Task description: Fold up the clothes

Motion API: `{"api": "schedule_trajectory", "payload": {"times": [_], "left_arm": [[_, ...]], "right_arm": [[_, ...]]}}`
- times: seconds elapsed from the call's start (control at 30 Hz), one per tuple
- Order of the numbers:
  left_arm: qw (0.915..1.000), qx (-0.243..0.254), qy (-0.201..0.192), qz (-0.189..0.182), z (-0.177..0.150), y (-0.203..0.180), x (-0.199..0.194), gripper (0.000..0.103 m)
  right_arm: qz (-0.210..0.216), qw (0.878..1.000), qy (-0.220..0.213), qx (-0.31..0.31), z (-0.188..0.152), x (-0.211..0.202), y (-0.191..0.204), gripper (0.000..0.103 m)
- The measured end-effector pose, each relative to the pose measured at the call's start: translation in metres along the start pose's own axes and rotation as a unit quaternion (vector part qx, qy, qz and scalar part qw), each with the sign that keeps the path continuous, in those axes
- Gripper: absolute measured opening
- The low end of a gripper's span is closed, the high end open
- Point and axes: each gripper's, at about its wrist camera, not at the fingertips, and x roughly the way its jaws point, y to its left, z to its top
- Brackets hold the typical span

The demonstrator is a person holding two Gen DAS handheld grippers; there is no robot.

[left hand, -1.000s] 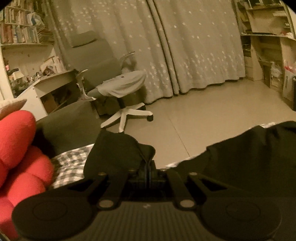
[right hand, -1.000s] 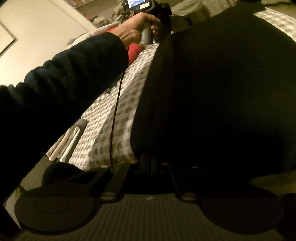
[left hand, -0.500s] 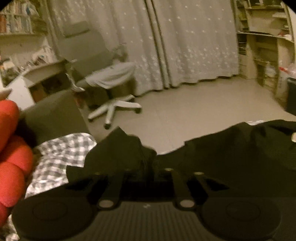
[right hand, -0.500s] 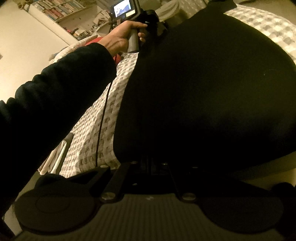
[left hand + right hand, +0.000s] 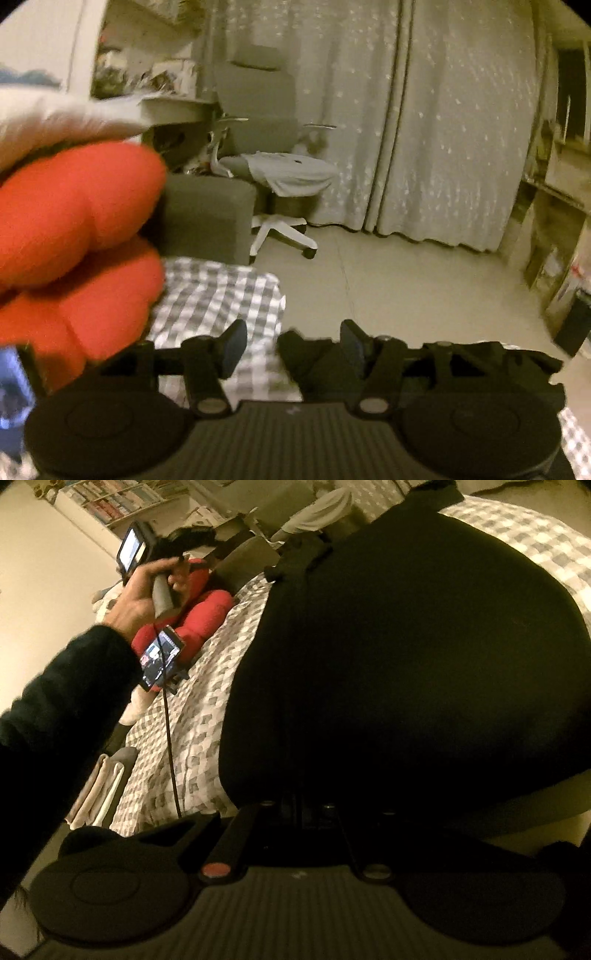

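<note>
At the near edge of the bed, the right gripper (image 5: 295, 808) has its jaws pressed together on the hem of a large black fabric garment (image 5: 406, 657), which lies spread smooth over the grey-and-white checked bedcover (image 5: 207, 720) and runs away toward the far side. Further along, the left gripper (image 5: 291, 341) has its jaws spread wide with nothing between them; a crumpled corner of the black cloth (image 5: 314, 354) sits just beside its right finger, on the checked cover. In the right wrist view the person's left hand (image 5: 147, 598) holds that tool raised, clear of the garment's far corner. Beyond lie a red plush cushion (image 5: 74, 229), a grey office chair (image 5: 266, 122) and pale dotted curtains (image 5: 443, 110).

My judgement: one fold or a flattening pull is in hand, with the left corner let go and the right one held. Next would likely come releasing the near hem, then pinching a fresh edge squarely enough to carry it over without dragging the cloth askew
</note>
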Motion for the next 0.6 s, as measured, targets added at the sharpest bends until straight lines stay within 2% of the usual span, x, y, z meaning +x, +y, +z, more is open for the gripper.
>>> {"api": "schedule_trajectory", "payload": {"times": [0.17, 0.27, 0.43, 0.57, 0.6], "left_arm": [[0.9993, -0.009, 0.035, 0.01, -0.042, 0.02, -0.007, 0.057], [0.9986, -0.022, 0.047, 0.007, -0.058, 0.029, -0.011, 0.056], [0.998, -0.014, 0.061, 0.01, -0.068, 0.02, -0.022, 0.056], [0.9973, -0.006, 0.072, 0.013, -0.075, 0.012, -0.03, 0.055], [0.9972, -0.019, 0.071, 0.009, -0.075, 0.013, -0.033, 0.055]], "right_arm": [[-0.033, 0.998, -0.001, -0.052, 0.004, -0.001, 0.006, 0.003], [-0.032, 0.999, 0.008, -0.04, 0.006, 0.001, 0.0, 0.003], [-0.033, 0.999, 0.022, -0.023, 0.01, 0.004, -0.01, 0.003], [-0.061, 0.997, 0.025, -0.043, 0.011, 0.007, -0.01, 0.003], [-0.065, 0.996, 0.03, -0.045, 0.011, 0.009, -0.01, 0.003]]}}
